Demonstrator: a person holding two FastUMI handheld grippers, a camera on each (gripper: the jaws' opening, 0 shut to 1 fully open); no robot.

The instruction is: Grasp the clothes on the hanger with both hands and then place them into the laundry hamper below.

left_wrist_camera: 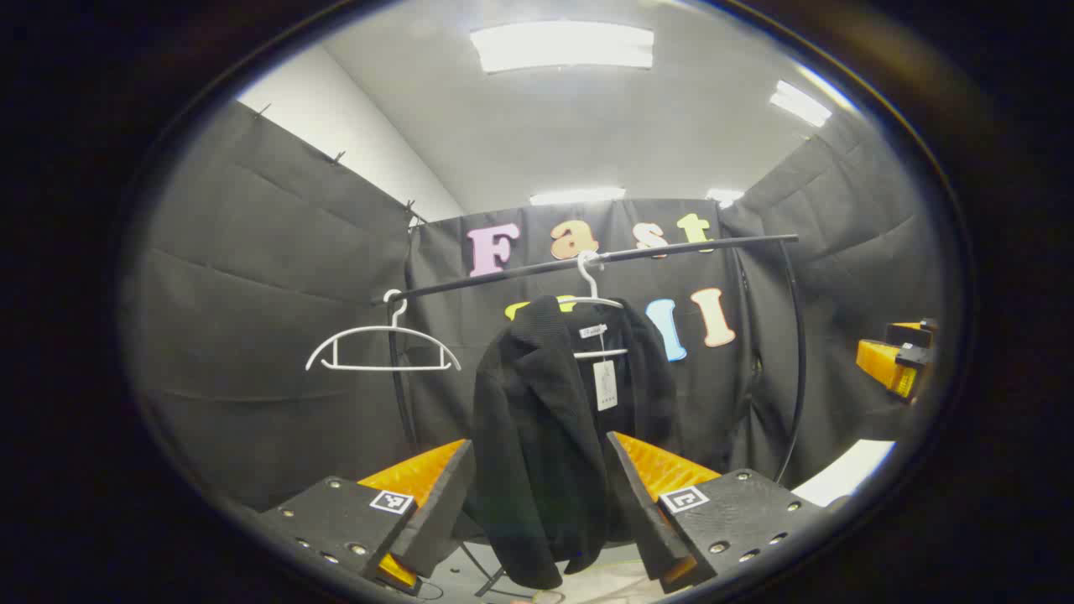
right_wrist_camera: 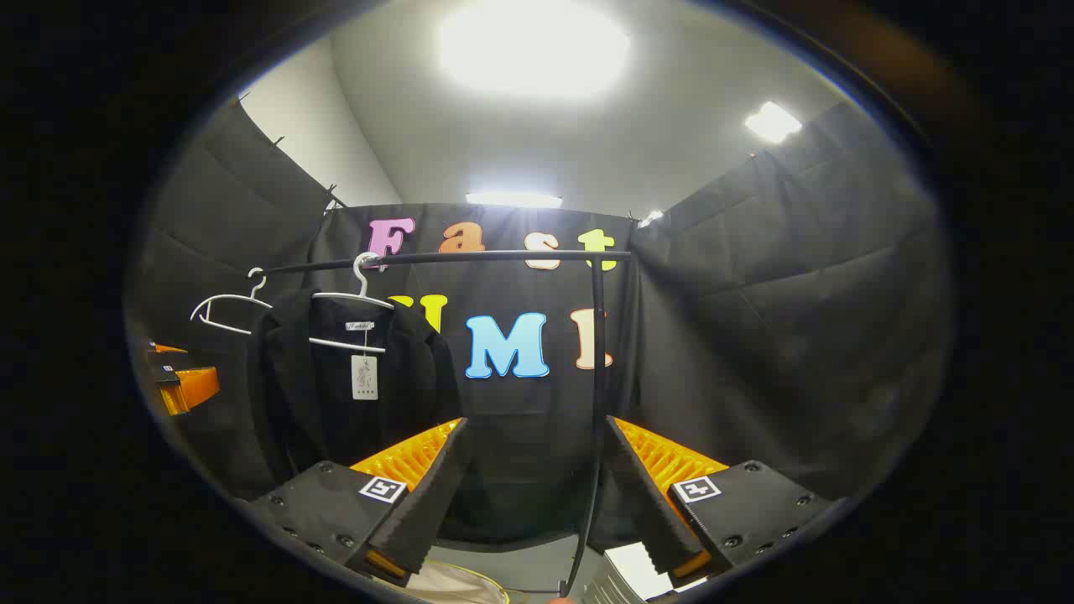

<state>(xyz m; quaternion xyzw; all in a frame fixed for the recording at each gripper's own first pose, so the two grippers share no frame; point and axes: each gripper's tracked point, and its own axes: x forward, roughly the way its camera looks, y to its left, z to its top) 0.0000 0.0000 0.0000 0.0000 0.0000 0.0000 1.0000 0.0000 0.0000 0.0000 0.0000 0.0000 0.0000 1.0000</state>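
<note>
While both grippers hang back, jaws apart, nothing grabbed: left gripper (left_wrist_camera: 537, 512) faces black jacket (left_wrist_camera: 545, 436) on far hanger (left_wrist_camera: 596, 302); right gripper (right_wrist_camera: 537, 503) sits right of it. Approach step; next, close in, pinch fabric.

Matt, coarse-knit black cloth jacket (left_wrist_camera: 545, 436) with paper tag (left_wrist_camera: 605, 385), on smooth white plastic hanger (left_wrist_camera: 597, 302), glossy dark rail (left_wrist_camera: 587, 262).
</note>
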